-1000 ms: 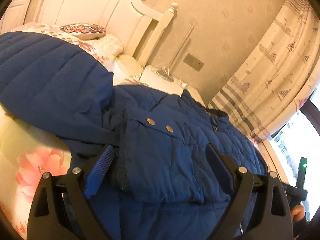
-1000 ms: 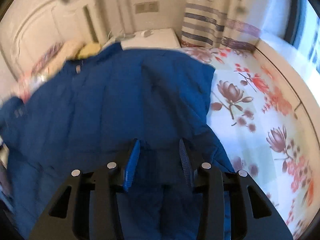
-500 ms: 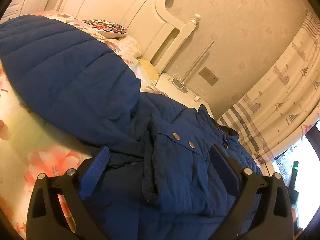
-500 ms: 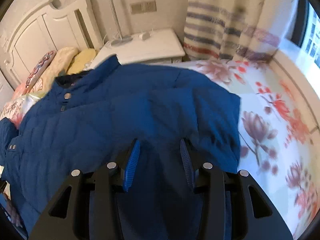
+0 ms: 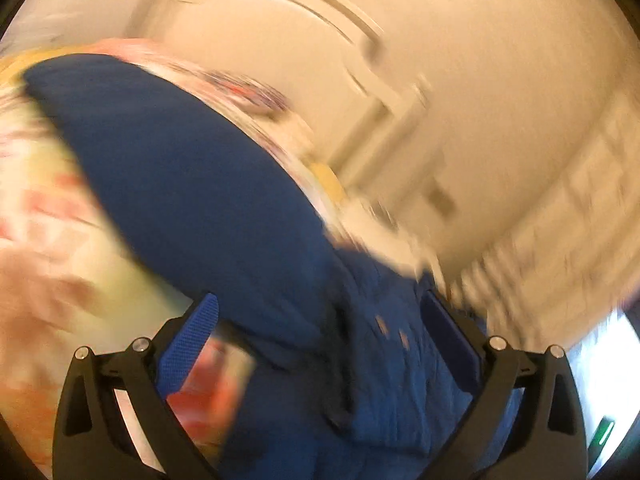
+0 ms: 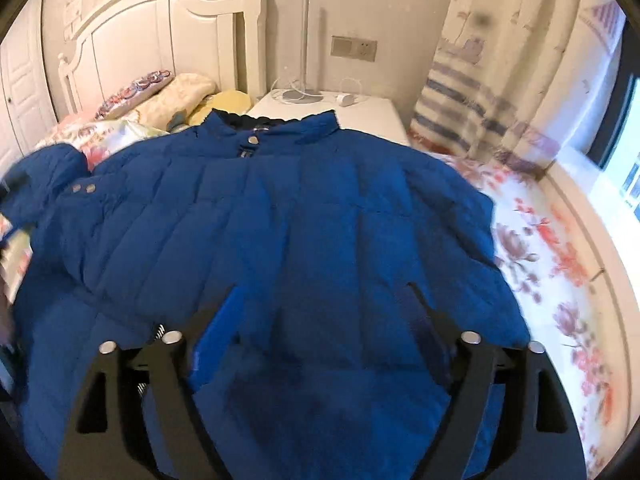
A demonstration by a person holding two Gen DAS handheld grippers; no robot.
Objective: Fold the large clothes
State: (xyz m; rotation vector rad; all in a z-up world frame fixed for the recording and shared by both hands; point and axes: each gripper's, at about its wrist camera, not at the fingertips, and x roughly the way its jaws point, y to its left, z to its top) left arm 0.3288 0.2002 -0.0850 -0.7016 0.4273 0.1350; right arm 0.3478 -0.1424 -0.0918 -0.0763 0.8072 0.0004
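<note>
A bed [image 6: 560, 280] with a flowered sheet fills the room's near part, and a white headboard [image 6: 160, 36] stands at its far end against a pale wall. Pillows [image 6: 168, 96] lie below the headboard. To the right of them is a white nightstand [image 6: 360, 116] with a lamp [image 6: 305, 40] and some cables on it, and a socket plate [image 6: 354, 49] is on the wall behind. A striped curtain [image 6: 472, 92] hangs at the right, beside a bright window [image 6: 624, 160].

The blue jacket [image 6: 300, 220] lies spread flat on the bed, its collar toward the nightstand. It covers most of the sheet in front of the tongs. In the left wrist view, which is much blurred, one sleeve [image 5: 180, 168] stretches away across the sheet, probably lying loose.

The left tongs [image 5: 320, 344] stand wide, above the jacket near its snap flap, and grip nothing. The right tongs [image 6: 324, 332] have just been opening and stand wide too; the jacket's lower part lies between the pads, but they do not press it.
</note>
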